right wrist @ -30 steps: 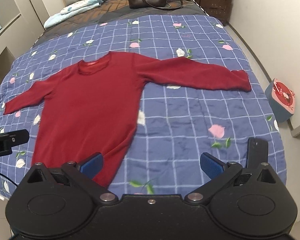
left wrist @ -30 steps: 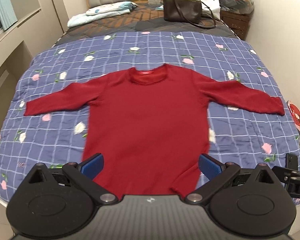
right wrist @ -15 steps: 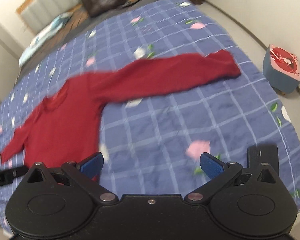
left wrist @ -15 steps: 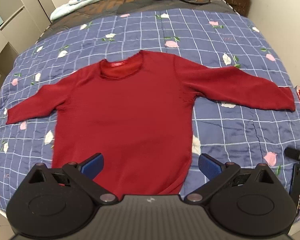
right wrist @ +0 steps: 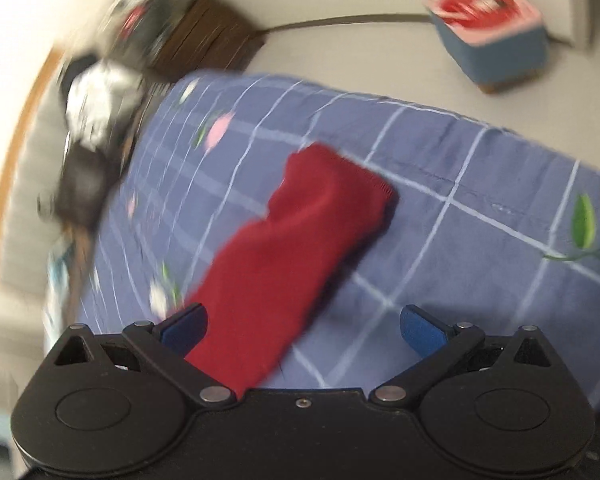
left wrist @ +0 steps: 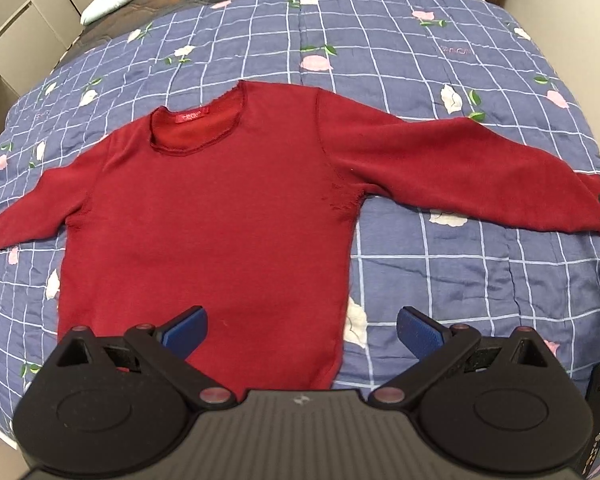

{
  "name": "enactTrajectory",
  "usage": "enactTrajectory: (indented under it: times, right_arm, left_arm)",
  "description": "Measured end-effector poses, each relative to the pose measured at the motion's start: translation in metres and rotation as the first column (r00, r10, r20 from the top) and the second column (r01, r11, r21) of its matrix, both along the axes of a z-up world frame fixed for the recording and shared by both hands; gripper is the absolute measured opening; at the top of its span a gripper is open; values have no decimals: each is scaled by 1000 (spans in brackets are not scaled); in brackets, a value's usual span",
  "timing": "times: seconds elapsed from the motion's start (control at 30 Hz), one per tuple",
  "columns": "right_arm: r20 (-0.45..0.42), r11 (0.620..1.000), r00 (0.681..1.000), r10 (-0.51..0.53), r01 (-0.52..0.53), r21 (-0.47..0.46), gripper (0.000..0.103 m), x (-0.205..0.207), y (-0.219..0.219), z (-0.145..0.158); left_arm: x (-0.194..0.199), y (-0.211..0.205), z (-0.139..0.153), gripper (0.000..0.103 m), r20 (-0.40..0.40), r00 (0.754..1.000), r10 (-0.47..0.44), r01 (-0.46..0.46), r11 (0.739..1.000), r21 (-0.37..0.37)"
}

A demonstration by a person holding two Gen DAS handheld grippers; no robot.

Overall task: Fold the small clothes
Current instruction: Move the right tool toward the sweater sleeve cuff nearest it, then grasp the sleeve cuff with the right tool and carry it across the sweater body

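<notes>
Our right gripper (right wrist: 302,326), jaws wide, sits over the sleeve (right wrist: 296,256), cuff pointing far-right; left gripper (left wrist: 300,326), wide too, hangs at the hem.

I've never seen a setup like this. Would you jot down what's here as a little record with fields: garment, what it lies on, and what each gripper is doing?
garment: red long-sleeved top, spread flat, unfolded
surface: blue floral checked quilt on a bed
left gripper: open, near the hem, holding nothing
right gripper: open, over the sleeve end, not gripping; view blurred
beside bed: blue stool with red and pink top
</notes>
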State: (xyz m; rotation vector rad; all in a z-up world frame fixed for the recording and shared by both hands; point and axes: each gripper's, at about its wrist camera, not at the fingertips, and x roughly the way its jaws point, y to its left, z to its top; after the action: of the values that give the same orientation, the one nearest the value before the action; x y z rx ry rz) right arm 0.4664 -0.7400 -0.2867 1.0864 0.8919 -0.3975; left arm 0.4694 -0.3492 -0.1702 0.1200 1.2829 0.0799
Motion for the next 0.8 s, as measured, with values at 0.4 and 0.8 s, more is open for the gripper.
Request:
enactTrajectory:
  times: [0.4,0.8]
  right_arm:
    - [33,958,958,-286,286,-16,68,8,-24,-14]
    - [-14,972,986,-165,160,-173,5,21,-18,20]
  left_arm:
    - [1,-2,11,103,2,1000,1,-2,1000,21]
    - [10,11,28,103,31,997,66,-66,998,-10]
